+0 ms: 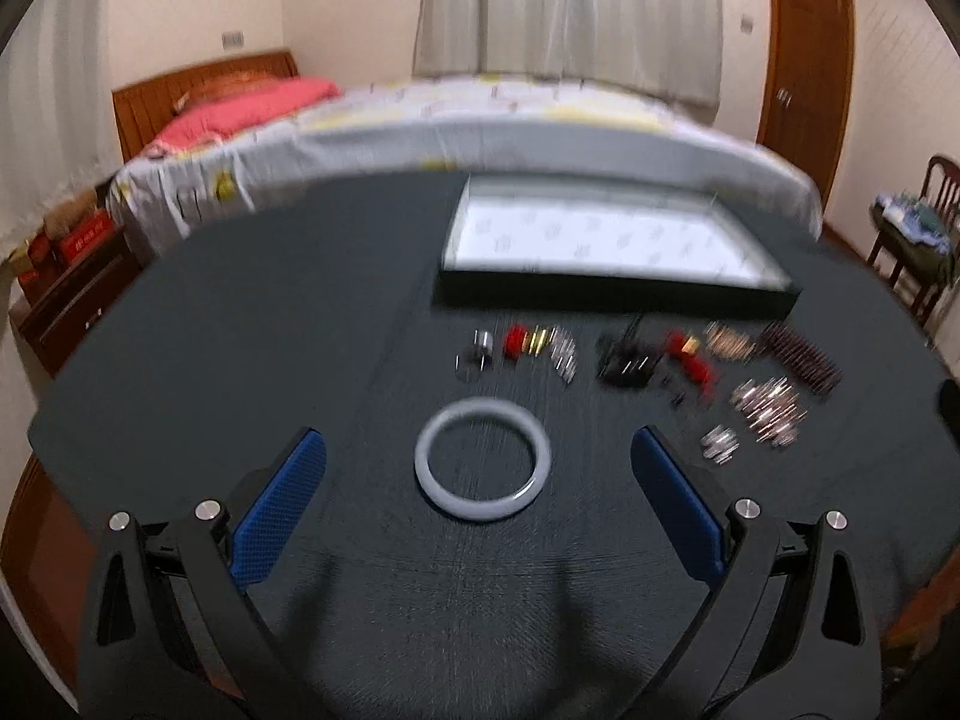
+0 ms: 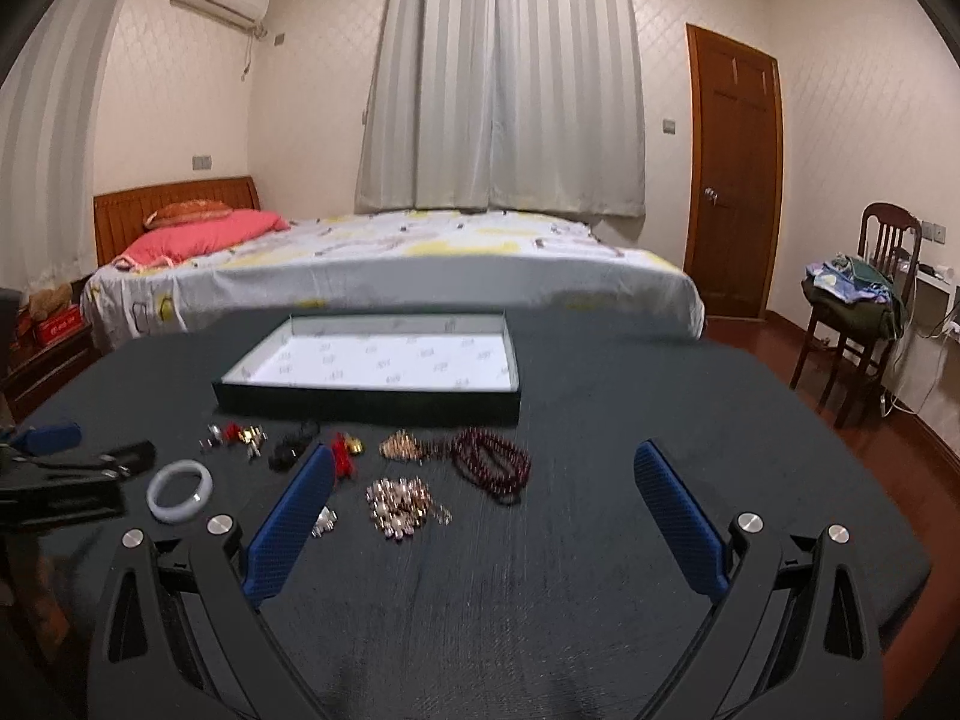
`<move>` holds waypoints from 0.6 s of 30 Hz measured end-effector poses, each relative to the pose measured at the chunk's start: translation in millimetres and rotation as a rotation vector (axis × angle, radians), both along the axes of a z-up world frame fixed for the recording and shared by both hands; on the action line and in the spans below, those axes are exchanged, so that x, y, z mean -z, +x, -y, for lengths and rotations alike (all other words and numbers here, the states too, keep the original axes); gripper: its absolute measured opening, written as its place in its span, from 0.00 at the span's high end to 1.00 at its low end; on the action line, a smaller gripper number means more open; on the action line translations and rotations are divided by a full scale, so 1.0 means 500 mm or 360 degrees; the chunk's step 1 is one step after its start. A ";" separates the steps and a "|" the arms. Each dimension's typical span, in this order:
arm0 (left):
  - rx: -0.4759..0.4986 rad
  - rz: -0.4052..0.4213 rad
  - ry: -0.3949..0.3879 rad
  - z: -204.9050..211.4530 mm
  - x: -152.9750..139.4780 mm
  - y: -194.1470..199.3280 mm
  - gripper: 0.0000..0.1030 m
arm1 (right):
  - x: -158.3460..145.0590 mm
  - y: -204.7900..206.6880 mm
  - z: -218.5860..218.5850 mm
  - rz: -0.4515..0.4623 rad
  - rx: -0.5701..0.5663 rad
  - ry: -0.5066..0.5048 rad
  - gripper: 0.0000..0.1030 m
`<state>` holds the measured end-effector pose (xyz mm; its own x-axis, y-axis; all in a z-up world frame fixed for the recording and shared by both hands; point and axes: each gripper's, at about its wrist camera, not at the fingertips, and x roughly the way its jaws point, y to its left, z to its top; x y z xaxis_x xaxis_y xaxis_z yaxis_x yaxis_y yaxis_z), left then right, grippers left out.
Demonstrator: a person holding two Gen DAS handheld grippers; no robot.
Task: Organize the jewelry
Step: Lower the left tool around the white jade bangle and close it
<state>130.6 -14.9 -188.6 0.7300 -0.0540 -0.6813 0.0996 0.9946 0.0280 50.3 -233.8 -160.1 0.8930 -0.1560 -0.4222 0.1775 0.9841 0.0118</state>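
Nearest to me, my left gripper (image 1: 480,474) hangs low over the dark desk (image 1: 240,360) with its jaws spread wide and holding nothing, and the pale bangle (image 1: 482,459) lies flat on the cloth right between the two blue pads, touching neither; I read that as the line-up for a first pick, the spread chosen to clear the ring's full width. My right gripper (image 2: 483,495) is also wide and empty, sitting higher and further back, and I judge it is waiting its turn, pointed at the loose pieces on its own side. Just past its left pad lies a pile of pale and rose-gold beads (image 2: 405,507), with a small silver piece (image 2: 324,522) close by the pad, and a coiled dark red bead strand (image 2: 492,465) a little beyond. Further on, a loose row runs across the desk: small silver and red-and-gold pieces (image 1: 528,348), something black (image 1: 624,357), more red (image 1: 690,357); the left view is too smeared to name them. Behind that row the shallow black tray (image 2: 366,405) with its white patterned lining holds nothing yet, so I take it as the destination and the sorting as not begun. Beyond the desk edge stands the bed (image 2: 390,258), then the curtains (image 2: 501,78).
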 end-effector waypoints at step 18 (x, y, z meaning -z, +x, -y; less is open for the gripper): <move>-0.0078 -0.0202 -0.0029 -0.025 0.108 0.088 0.04 | 0.071 0.047 0.019 -0.0171 -0.0007 0.0086 0.06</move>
